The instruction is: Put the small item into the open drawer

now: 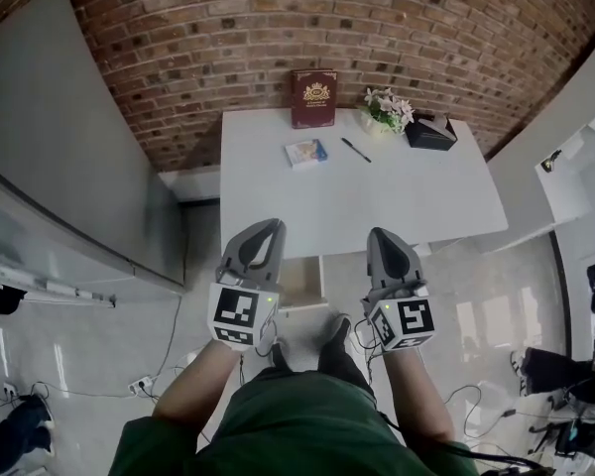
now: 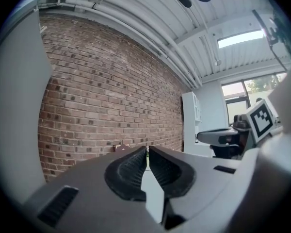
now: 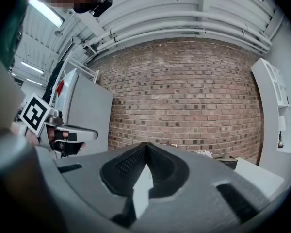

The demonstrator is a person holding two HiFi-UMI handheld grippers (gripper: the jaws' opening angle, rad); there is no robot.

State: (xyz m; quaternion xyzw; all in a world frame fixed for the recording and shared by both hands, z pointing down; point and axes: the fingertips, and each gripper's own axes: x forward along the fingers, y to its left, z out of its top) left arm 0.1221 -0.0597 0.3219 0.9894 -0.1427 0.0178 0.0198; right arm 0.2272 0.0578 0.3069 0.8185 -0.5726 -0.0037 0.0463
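A small blue-and-white item (image 1: 305, 153) lies on the white table (image 1: 407, 201), left of a black pen (image 1: 355, 150). Below the table's front edge, a tan opening (image 1: 299, 278) shows between my grippers; it may be the drawer, I cannot tell. Both grippers hover in front of the table, short of its near edge and well apart from the item. My left gripper (image 1: 273, 226) (image 2: 147, 148) is shut with nothing in it. My right gripper (image 1: 379, 234) (image 3: 146, 144) is shut and empty too. Both point level toward the brick wall.
At the table's back stand a dark red book (image 1: 313, 98), a pot of pale flowers (image 1: 385, 111) and a black box (image 1: 431, 131). A grey partition (image 1: 59, 137) runs along the left, a white cabinet (image 1: 575, 181) along the right. Cables lie on the floor (image 1: 476, 405).
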